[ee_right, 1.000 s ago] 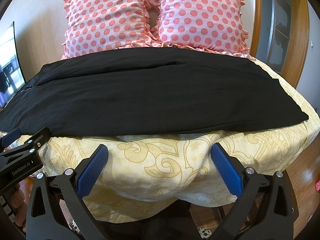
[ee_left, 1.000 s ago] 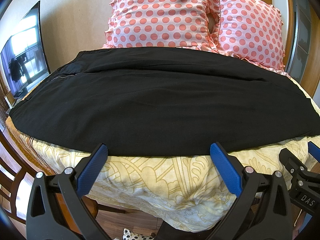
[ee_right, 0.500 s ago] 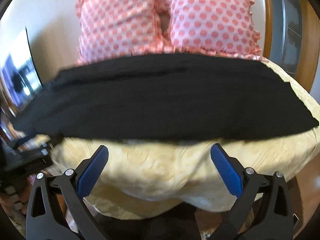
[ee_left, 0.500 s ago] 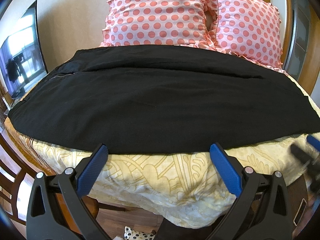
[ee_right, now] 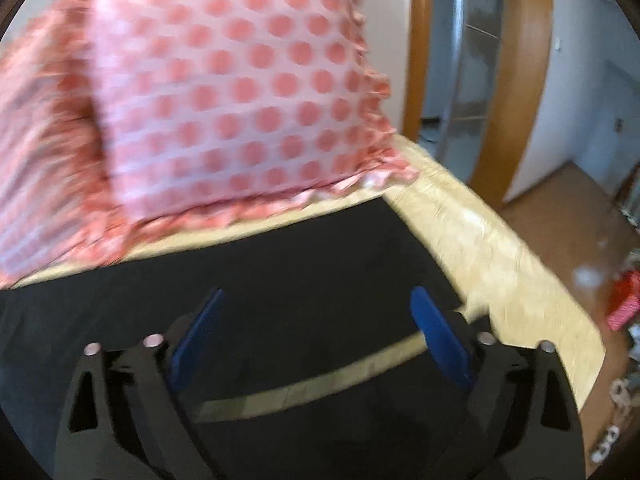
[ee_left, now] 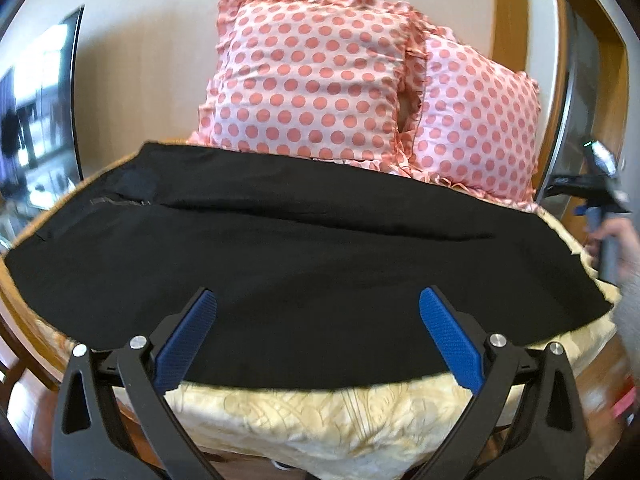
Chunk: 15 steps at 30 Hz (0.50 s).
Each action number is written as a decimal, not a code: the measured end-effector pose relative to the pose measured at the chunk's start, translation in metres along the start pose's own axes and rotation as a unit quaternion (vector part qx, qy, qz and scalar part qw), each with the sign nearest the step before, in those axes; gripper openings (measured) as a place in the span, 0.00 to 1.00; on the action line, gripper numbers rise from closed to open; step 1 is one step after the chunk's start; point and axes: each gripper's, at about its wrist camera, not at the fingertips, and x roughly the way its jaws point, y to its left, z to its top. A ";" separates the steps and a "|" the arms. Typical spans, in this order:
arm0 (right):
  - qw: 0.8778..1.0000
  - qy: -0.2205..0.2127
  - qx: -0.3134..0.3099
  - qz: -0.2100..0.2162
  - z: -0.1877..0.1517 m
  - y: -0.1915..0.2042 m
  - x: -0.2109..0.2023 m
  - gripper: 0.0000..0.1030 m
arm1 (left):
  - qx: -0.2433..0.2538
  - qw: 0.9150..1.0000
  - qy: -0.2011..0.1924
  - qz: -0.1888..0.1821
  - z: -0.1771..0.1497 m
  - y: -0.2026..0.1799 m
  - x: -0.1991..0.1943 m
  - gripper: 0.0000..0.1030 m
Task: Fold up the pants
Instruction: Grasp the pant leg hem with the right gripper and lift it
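Left gripper [ee_left: 318, 334]: jaws spread wide, holding nothing, over near edge of pants [ee_left: 304, 264]. Pants: black, spread flat across yellow bedspread [ee_left: 340, 420], filling centre, 9 to 3 o'clock. Right gripper [ee_right: 316, 330]: jaws spread, holding nothing, over pants end near bedspread edge at 3 o'clock; view blurred. Beyond, at 12 o'clock: two polka-dot pillows [ee_left: 316, 80] against wall. At 9 o'clock: dark screen [ee_left: 40, 120].

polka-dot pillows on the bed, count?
2: left pillow and right pillow side by side against the wall, behind the black pants. None hidden, apparently.
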 end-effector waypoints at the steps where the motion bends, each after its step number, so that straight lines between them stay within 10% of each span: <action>1: 1.000 0.011 0.006 -0.017 0.012 0.000 0.019 0.78 | -0.006 1.000 0.002 -0.005 0.002 0.003 0.004 0.98; 6: 0.989 0.108 0.093 -0.028 0.049 -0.014 0.115 0.54 | -0.009 1.000 -0.012 -0.006 0.008 0.013 0.018 0.98; 15: 0.977 0.132 0.130 -0.104 0.072 -0.013 0.174 0.53 | 0.018 1.000 0.015 -0.018 0.009 0.008 0.048 0.98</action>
